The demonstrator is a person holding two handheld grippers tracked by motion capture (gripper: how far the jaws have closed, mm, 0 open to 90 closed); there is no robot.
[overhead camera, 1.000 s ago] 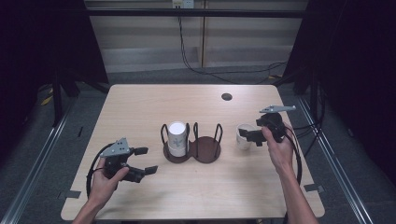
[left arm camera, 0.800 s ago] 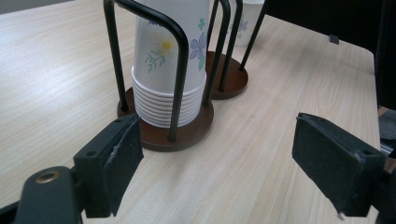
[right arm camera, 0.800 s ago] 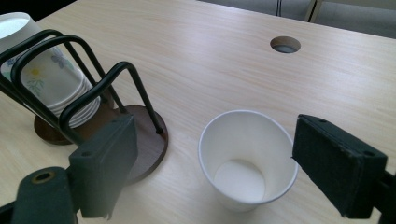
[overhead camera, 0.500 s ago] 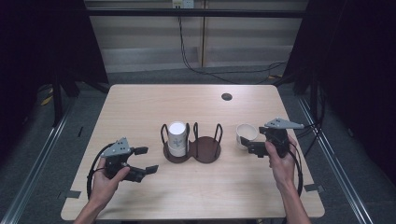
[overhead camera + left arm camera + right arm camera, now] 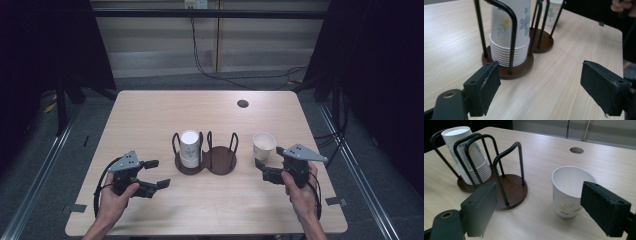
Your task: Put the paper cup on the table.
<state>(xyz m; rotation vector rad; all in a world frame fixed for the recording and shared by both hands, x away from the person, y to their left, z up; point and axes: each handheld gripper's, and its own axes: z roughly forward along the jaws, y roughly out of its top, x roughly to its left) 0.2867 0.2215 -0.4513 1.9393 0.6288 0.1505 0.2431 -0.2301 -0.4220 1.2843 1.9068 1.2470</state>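
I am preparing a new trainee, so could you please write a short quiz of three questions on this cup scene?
1. True or false: the single white paper cup with a flower print stands upright on the light wooden table, mouth up.
2. Which bay of the dark brown double cup holder with black wire hoops holds the upside-down stack of white paper cups: A, the one nearer the left gripper; B, the one nearer the right gripper?
3. Fill in: both grippers have their jaws ____.

Key: 1 true. 2 A. 3 open, holding nothing.
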